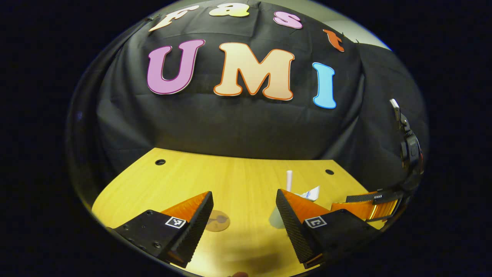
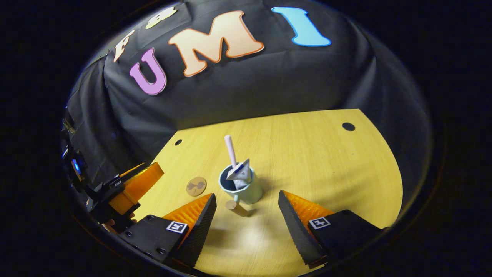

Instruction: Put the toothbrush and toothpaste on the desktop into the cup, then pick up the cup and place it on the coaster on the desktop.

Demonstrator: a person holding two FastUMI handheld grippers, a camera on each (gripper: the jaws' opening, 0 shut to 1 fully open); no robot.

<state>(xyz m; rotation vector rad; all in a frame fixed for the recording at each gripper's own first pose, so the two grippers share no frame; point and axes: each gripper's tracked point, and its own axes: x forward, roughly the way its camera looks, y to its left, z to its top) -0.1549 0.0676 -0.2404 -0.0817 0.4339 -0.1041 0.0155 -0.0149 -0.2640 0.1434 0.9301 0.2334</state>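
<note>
A: What holds the things?
B: 1 pale blue-green ceramic cup (image 2: pixel 243 187) with a wooden handle stands upright mid yellow wooden worktop (image 2: pixel 326 161), holding 1 pink-handled toothbrush (image 2: pixel 230 151) and 1 white toothpaste tube (image 2: pixel 239 172).
A: The coaster?
B: 1 round brown coaster (image 2: pixel 196 186) lies near the cup, apart.
A: Grippers?
B: 2: the right gripper (image 2: pixel 246 215) gapes wide, empty; the left gripper (image 1: pixel 244 215) likewise.

Left gripper (image 1: pixel 244 215) agape — coaster (image 1: pixel 217 222) between fingers

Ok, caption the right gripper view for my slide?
Open tongs face the cup holding toothbrush and toothpaste, coaster beside it.
</note>
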